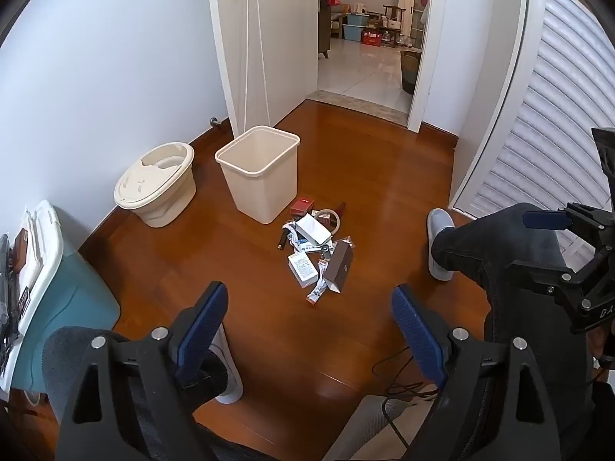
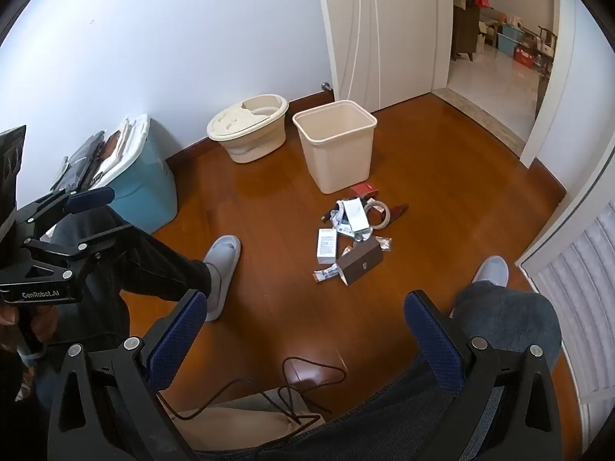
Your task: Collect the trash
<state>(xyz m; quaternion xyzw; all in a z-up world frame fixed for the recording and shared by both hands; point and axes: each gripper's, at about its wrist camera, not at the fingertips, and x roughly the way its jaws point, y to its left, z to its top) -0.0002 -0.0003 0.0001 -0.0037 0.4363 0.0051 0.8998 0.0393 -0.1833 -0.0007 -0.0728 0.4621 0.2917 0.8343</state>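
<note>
A pile of trash (image 1: pixel 317 244) lies on the wooden floor: white boxes, a dark brown box (image 1: pixel 339 267), a red box (image 1: pixel 301 205), a tape roll (image 1: pixel 328 218) and wrappers. It also shows in the right wrist view (image 2: pixel 351 236). An empty cream bin (image 1: pixel 261 171) stands just behind it, also in the right wrist view (image 2: pixel 338 150). My left gripper (image 1: pixel 307 326) is open and empty, well short of the pile. My right gripper (image 2: pixel 305 330) is open and empty, also held back from the pile. Each gripper shows at the other view's edge.
A cream lidded bucket (image 1: pixel 157 184) stands by the wall left of the bin. A blue storage box (image 2: pixel 142 188) sits further left. The person's legs and grey slippers (image 2: pixel 223 272) flank the pile. A black cable (image 2: pixel 292 395) lies near. An open doorway (image 1: pixel 369 34) is behind.
</note>
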